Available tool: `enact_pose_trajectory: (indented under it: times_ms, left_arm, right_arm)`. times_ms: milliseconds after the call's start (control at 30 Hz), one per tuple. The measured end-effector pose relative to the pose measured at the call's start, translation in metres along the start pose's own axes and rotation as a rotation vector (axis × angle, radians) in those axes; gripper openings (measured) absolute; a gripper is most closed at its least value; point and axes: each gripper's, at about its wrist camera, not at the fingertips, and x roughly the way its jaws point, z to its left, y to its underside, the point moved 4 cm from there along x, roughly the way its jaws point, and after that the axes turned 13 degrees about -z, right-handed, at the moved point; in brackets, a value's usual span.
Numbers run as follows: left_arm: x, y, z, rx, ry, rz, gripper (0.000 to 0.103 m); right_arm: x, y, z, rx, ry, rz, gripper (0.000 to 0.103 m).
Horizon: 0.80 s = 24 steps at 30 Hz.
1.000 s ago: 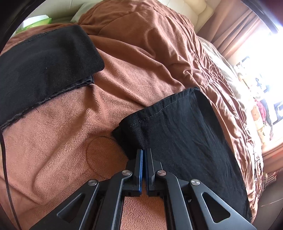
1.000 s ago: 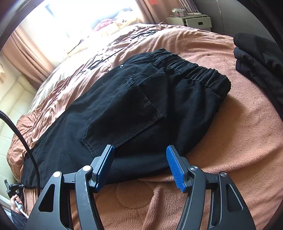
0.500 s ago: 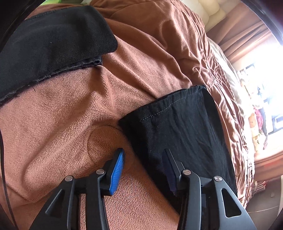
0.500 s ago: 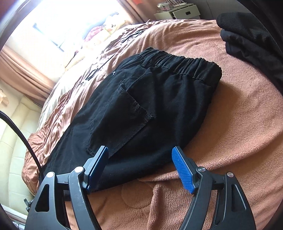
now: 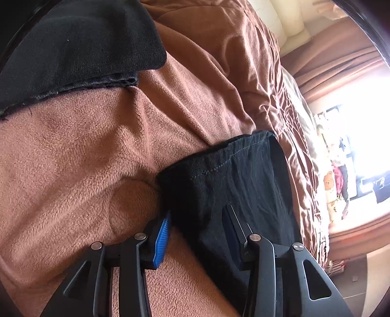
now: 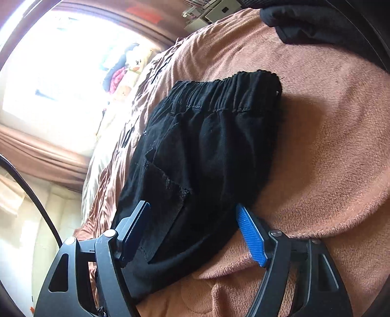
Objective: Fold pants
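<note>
1. Bed, brown fleece blanket [image 5: 85,151] on top, rumpled brown quilt [image 5: 234,68] behind it, running toward a bright window with brown curtains [image 6: 48,151].
2. Black pants [image 6: 207,146] lying flat on the blanket, folded lengthwise, back pocket up. Elastic waistband at the far end in the right wrist view; hem end [image 5: 219,165] with stitched edge shows in the left wrist view.
3. Other dark folded clothes [image 5: 73,48] lie on the blanket, well apart from the hem end; dark pile [image 6: 316,22] also beyond the waistband.
4. Right gripper [image 6: 192,229]: jaws wide apart, straddling the near edge of the pants at the seat. Cloth is between the blue pads, pads not pressing it. Jaws opened further over the last second, then eased in a little.
5. Left gripper [image 5: 197,234]: jaws sprang open from closed, now partly apart, nothing clamped. One finger [image 5: 162,236] at the hem's side edge on the blanket, the other over the black cloth.
</note>
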Motion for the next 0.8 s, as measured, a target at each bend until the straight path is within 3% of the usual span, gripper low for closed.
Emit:
enact_pose_trajectory:
  times_ms: [100,167,433,500,600,733,800]
  left_arm:
    - [0.002,0.0,0.001,-0.009,0.004,0.004,0.044]
    - [0.005,-0.003,0.003,-0.022,0.013,-0.006,0.039]
    - [0.015,-0.009,0.007,-0.062,0.048,-0.047,0.024]
    - [0.015,-0.01,0.006,-0.07,0.062,-0.043,0.009]
    - [0.012,-0.014,0.003,-0.095,0.091,-0.047,0.007]
    - [0.002,-0.023,-0.009,-0.085,0.139,-0.057,0.005]
    - [-0.005,-0.026,-0.018,-0.073,0.159,-0.064,0.005]
  right_arm:
    - [-0.018,-0.002,-0.006,0.028,0.096,-0.048,0.069]
    - [-0.021,-0.007,-0.008,0.015,0.116,-0.072,0.07]
    - [0.004,-0.015,-0.013,0.008,0.022,-0.089,0.069]
    - [0.008,-0.014,-0.018,-0.006,-0.003,-0.106,0.048]
    - [0.015,-0.012,-0.031,-0.004,-0.012,-0.106,0.018]
    - [0.006,-0.015,-0.042,0.096,-0.101,-0.106,0.012]
    - [-0.002,-0.021,-0.036,0.081,-0.135,-0.125,0.01]
